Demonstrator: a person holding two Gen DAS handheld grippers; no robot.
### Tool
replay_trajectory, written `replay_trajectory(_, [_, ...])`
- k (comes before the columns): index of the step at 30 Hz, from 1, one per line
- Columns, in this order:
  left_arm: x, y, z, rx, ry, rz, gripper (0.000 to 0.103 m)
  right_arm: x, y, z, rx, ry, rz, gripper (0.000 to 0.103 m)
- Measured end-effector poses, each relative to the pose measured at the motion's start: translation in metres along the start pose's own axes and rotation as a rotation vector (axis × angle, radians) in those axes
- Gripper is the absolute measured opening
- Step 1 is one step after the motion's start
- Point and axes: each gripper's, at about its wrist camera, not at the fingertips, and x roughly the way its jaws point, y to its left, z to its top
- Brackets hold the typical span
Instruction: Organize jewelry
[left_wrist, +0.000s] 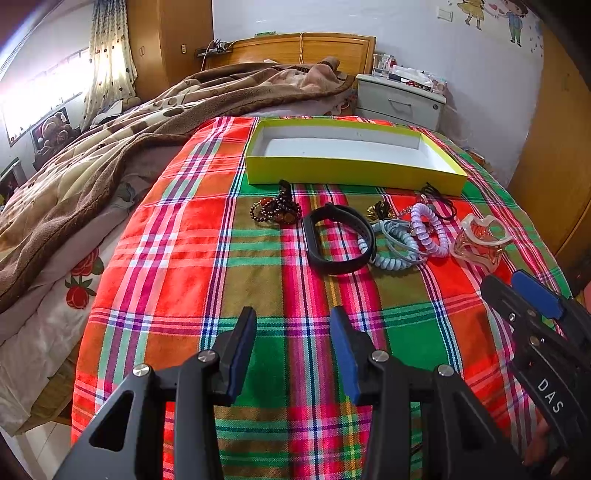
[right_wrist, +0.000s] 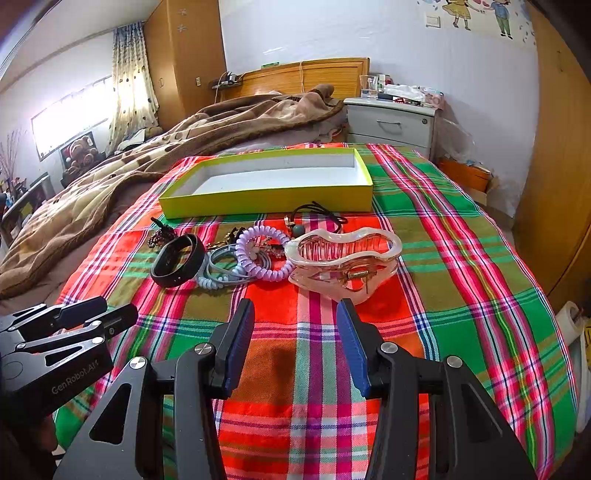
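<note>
An empty yellow-green box (left_wrist: 354, 173) (right_wrist: 266, 201) with a white inside lies on the plaid cloth. In front of it lies a row of jewelry: a dark bead bracelet (left_wrist: 275, 212), a black band (left_wrist: 338, 240) (right_wrist: 177, 262), a pale blue coil tie (left_wrist: 395, 243) (right_wrist: 218, 271), a lilac coil tie (left_wrist: 430, 229) (right_wrist: 262, 254), a black cord tie (right_wrist: 317, 216) and a clear pink claw clip (left_wrist: 482, 240) (right_wrist: 343, 258). My left gripper (left_wrist: 293, 317) is open and empty, short of the black band. My right gripper (right_wrist: 295, 310) is open and empty, just short of the clip.
The plaid cloth (left_wrist: 258, 288) covers the bed's foot; a brown blanket (left_wrist: 110, 147) is heaped to the left. A white nightstand (right_wrist: 391, 123) and wooden headboard stand behind. A wooden wardrobe (right_wrist: 561, 184) is on the right. Each gripper shows at the side of the other's view.
</note>
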Motion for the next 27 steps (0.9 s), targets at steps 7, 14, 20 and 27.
replay_trajectory(7, [0.0004,-0.0003,0.0005,0.0,0.0,0.002,0.043,0.0013,-0.0006,0.0003,0.0,0.002,-0.001,0.047])
replay_trajectory(14, [-0.0005,-0.0007,0.0006,0.0,0.001,0.005,0.043,0.003,-0.0019,0.0001,0.003,0.005,-0.002,0.047])
replay_trajectory(20, [-0.0002,-0.0005,0.0007,0.002,0.005,0.006,0.043,0.0033,-0.0033,-0.0001,0.005,0.006,0.001,0.047])
replay_trajectory(27, [0.0004,0.0,0.0011,0.001,0.007,0.007,0.043,0.0035,-0.004,0.0008,0.006,0.006,0.002,0.047])
